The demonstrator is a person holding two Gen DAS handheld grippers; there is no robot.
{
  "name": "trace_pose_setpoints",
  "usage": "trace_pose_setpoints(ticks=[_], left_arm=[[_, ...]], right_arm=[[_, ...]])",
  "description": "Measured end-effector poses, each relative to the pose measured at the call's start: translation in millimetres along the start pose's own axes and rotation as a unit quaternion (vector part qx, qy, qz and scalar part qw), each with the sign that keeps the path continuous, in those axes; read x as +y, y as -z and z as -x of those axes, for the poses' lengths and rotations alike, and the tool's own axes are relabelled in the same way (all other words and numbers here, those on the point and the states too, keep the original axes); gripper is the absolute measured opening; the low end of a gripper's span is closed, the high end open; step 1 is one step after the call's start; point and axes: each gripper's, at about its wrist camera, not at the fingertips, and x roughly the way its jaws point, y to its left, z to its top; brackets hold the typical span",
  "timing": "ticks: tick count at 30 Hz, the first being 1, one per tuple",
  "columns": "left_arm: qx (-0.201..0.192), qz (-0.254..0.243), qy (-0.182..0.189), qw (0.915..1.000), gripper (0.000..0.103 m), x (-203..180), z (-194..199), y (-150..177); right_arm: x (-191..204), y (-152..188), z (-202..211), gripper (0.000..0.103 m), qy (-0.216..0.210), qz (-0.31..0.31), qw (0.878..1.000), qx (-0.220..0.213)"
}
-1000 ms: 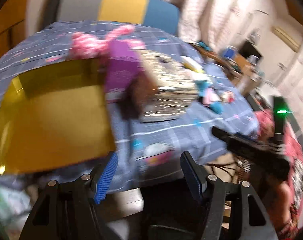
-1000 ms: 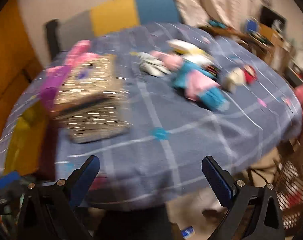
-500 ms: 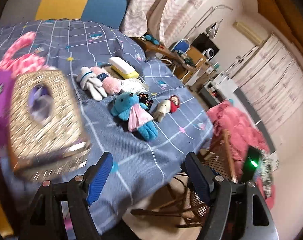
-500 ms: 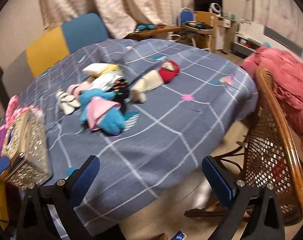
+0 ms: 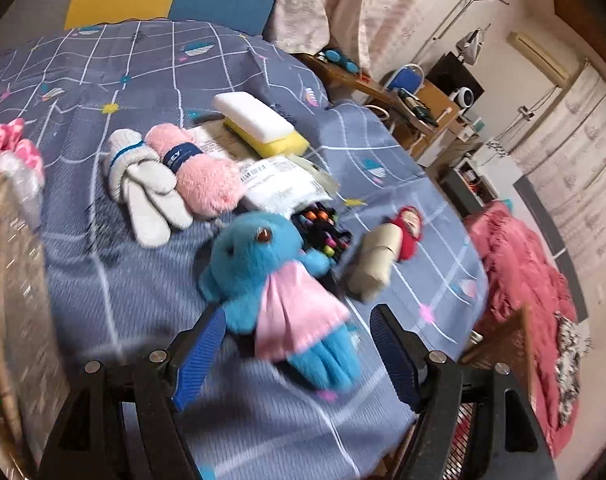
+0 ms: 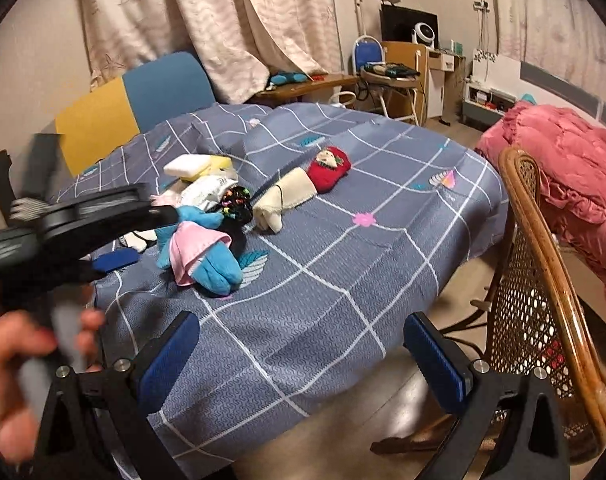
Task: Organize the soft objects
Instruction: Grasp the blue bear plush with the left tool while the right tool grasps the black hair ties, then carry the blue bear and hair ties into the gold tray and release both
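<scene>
Left wrist view shows the left hand-held gripper (image 5: 295, 344) spread wide around the blue plush toy (image 5: 279, 280) on the desk (image 5: 143, 264), nothing yet gripped, while gloves (image 5: 143, 188) at 11 o'clock and a doll (image 5: 387, 252) at 2 o'clock are left unsorted.

Print on the white packet (image 5: 281, 187) is too blurred to read.
</scene>
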Motion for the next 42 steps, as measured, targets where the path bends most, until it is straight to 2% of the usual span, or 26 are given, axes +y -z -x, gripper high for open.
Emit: trace_pose_setpoints(ticks=[2, 5, 8, 9, 11, 14, 16, 21, 24, 27, 30, 32, 35, 37, 38, 40, 42], left_arm=[[0.002, -0.002, -0.012, 0.9999, 0.075, 1.0, -15.1, -3.0], [0.012, 0.007, -0.004, 0.9999, 0.071, 3.2, -32.3, -4.0], [0.047, 0.019, -0.022, 0.9985, 0.053, 8.8, -49.7, -1.8], [0.07, 0.038, -0.006, 0.9968, 0.044, 15.0, -58.1, -0.3], [0.083, 0.076, 0.035, 0.9931, 0.038, 26.8, -64.1, 1.1], [0.088, 0.08, 0.051, 0.9916, 0.028, 32.8, -60.4, 0.1], [0.078, 0.083, 0.056, 0.9919, 0.025, 35.1, -48.6, 2.1], [0.042, 0.056, 0.063, 0.9955, 0.024, 29.8, -9.1, 15.1], [0.027, 0.039, 0.075, 0.9961, 0.024, 25.2, 14.0, 25.9], [0.012, 0.016, 0.081, 0.9965, 0.024, 21.4, 40.8, 43.1], [0.001, -0.007, 0.091, 0.9958, 0.024, 19.6, 65.9, 58.6], [-0.012, -0.031, 0.094, 0.995, 0.024, 16.5, 84.7, 67.6], [-0.037, -0.062, 0.096, 0.9927, 0.024, 17.1, 115.1, 79.8], [-0.058, -0.072, 0.095, 0.9912, 0.024, 24.8, 137.0, 83.9], [-0.066, -0.073, 0.09, 0.991, 0.024, 26.9, 143.2, 84.5], [-0.085, -0.066, 0.084, 0.9905, 0.024, 38.4, 159.5, 86.1], [-0.109, -0.048, 0.084, 0.9894, 0.024, 54.9, 178.2, 87.0]], right_arm=[[0.9, 0.2, 0.4, 0.103, 0.002, 0.009, 1.0, -0.005], [-0.7, 0.9, -0.7, 0.103, 0.008, 0.015, 1.0, -0.009], [-7.6, 1.2, -5.7, 0.103, 0.005, 0.001, 1.0, -0.004], [-9.8, 0.9, -7.4, 0.103, 0.002, -0.003, 1.0, -0.003], [-13.6, 1.2, -12.3, 0.103, -0.004, -0.012, 1.0, 0.001], [-16.8, -1.5, -20.2, 0.103, -0.015, -0.017, 1.0, 0.005], [-17.9, -7.7, -24.2, 0.103, -0.025, -0.021, 0.999, -0.001], [-14.9, -44.8, -34.3, 0.102, -0.072, -0.029, 0.996, -0.048], [-0.2, -73.0, -50.8, 0.089, -0.079, -0.011, 0.994, -0.071], [20.5, -97.0, -83.4, 0.083, -0.097, 0.009, 0.994, -0.048], [44.3, -112.4, -123.0, 0.079, -0.106, 0.043, 0.993, -0.006], [58.9, -119.0, -147.8, 0.071, -0.106, 0.066, 0.992, 0.022], [80.1, -122.0, -176.6, 0.067, -0.094, 0.108, 0.988, 0.05], [92.1, -119.5, -196.4, 0.067, -0.061, 0.135, 0.986, 0.08], [95.5, -118.2, -206.7, 0.067, -0.049, 0.137, 0.984, 0.098], [98.6, -114.9, -222.0, 0.066, -0.051, 0.127, 0.983, 0.125], [101.5, -112.1, -229.1, 0.065, -0.041, 0.13, 0.982, 0.133]])
